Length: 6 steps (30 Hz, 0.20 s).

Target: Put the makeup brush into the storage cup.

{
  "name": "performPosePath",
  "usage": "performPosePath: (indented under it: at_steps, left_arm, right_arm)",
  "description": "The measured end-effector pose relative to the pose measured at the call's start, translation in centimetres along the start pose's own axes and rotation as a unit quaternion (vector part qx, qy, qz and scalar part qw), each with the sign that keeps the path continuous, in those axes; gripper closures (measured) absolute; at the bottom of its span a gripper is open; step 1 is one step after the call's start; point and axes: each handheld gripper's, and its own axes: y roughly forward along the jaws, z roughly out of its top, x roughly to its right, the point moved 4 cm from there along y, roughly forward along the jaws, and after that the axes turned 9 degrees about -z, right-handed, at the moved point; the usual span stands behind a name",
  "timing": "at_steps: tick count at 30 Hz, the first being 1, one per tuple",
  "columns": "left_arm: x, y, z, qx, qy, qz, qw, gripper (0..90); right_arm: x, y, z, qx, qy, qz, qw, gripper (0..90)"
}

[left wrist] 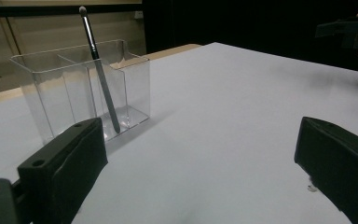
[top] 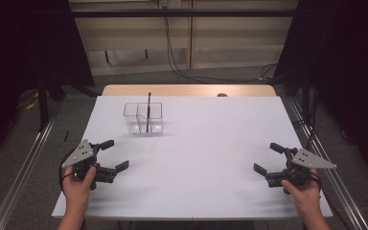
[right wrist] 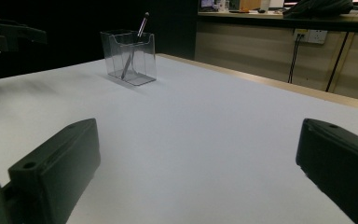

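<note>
A slim makeup brush (top: 148, 111) stood nearly upright in the right-hand compartment of a clear plastic organizer (top: 143, 118) toward the far left of the white table (top: 211, 143), its long axis close to vertical, the tufted tip up and the handle end on the compartment floor, leaning slightly. The left hand-held gripper (top: 114, 154) and the right hand-held gripper (top: 267, 157) rested near the table's near corners, both spread wide and holding nothing, well apart from the organizer.

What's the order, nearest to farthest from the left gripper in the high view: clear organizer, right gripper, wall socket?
From the left gripper:
1. Clear organizer, just ahead on the table's left half.
2. Right gripper, across the table's near edge.
3. Wall socket, back wall.
</note>
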Motion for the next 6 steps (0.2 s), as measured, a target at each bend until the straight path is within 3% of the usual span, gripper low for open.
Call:
performPosePath:
  at_steps: [6]
  left_arm:
    - [-0.05,-0.02,-0.04,-0.003,0.002,0.000,1.0000,2.2]
  right_arm:
    - [0.00,0.07,-0.05,-0.001,0.002,0.001,1.0000,0.0]
